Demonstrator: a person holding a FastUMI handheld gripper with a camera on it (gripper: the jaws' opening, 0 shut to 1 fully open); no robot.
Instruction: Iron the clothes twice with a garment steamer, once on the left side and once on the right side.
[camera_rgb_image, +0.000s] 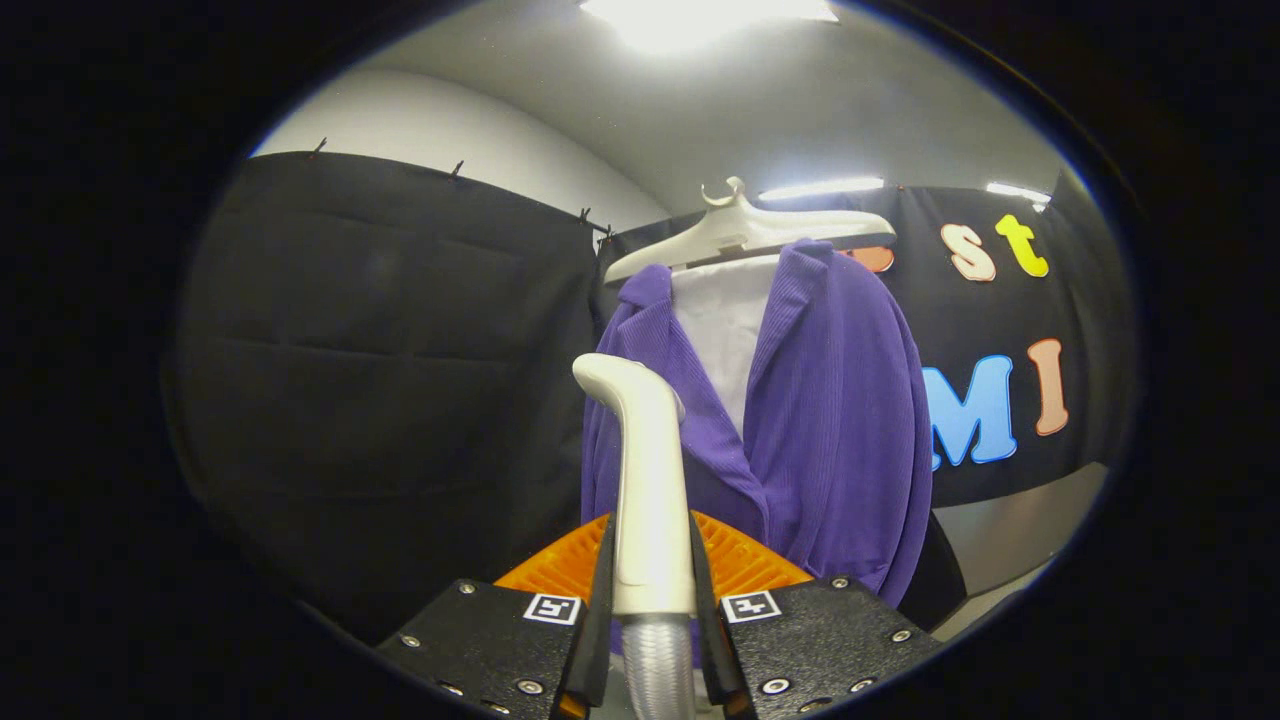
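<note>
Steamer (648, 470) upright between the gripper (652, 575) fingers, both pressed against its handle, hose below. Head sits against the purple jacket (830, 420), which hangs on a white hanger (750, 232) just beyond, at the panel by the left lapel. Judged: first pass in hand. Next: draw the head along this panel, then the other.

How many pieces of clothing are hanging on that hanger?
2. A purple jacket hangs on the white hanger, beyond the claw, which is shut on the steamer handle. A white garment shows inside its open front. More may be hidden underneath.
</note>
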